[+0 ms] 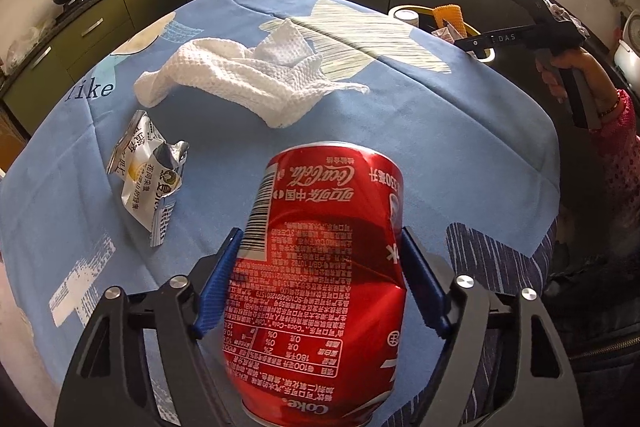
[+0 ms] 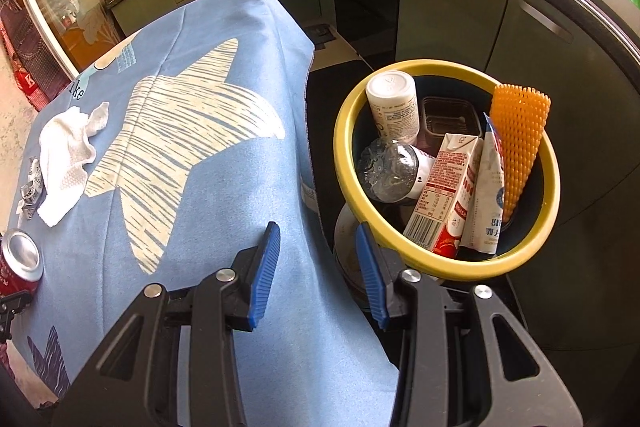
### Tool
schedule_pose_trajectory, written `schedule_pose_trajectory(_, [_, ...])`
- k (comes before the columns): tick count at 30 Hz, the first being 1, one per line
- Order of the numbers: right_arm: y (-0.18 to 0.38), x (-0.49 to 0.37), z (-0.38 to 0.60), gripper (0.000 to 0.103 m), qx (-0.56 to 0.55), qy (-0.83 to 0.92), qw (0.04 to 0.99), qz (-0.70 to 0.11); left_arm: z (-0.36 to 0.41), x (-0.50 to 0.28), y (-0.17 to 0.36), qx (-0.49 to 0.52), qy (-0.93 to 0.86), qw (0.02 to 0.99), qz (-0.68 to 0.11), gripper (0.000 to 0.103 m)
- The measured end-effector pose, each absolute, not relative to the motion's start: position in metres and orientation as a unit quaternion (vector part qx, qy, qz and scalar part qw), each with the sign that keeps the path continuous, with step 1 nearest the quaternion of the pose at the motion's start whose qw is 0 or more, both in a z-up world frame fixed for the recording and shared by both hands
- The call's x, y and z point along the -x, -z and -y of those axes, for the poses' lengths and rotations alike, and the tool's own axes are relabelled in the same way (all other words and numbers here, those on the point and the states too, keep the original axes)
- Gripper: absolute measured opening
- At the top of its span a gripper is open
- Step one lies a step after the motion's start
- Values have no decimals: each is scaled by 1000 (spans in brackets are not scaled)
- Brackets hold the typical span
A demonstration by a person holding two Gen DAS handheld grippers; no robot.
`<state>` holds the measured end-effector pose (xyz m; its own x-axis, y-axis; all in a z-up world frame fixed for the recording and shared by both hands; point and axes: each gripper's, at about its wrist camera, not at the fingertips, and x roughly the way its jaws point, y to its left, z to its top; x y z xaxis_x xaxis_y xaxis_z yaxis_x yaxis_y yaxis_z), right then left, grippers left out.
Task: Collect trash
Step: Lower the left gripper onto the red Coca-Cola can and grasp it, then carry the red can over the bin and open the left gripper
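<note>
Can (image 1: 320, 267): glossy red metal, dented. Wrapper (image 1: 148, 183): crinkled shiny foil. Towel (image 1: 248, 75): white waffle-textured paper. Surface cover (image 1: 440, 147): matt blue cloth. Bin (image 2: 344, 147): smooth yellow plastic rim.

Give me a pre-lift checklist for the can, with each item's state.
1. Can between the left gripper pads: ok.
2. Both pads pressing on the can: cannot tell; the right pad seems slightly clear.
3. Can upright on the tablecloth: ok.
4. Right gripper empty, clear of the can: ok.
5. Bin has room on top: ok, though it is quite full.
6. Wrapper and paper towel clear of the can: ok.
</note>
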<state>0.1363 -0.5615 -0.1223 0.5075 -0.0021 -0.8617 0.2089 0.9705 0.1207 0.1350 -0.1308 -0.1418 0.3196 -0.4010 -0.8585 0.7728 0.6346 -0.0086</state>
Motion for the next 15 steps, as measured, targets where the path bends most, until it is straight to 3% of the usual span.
schedule_pose_trajectory(15, [121,-126,565,38,-120,53,865,-484,151,-126,125,-210,379,790,-433,72])
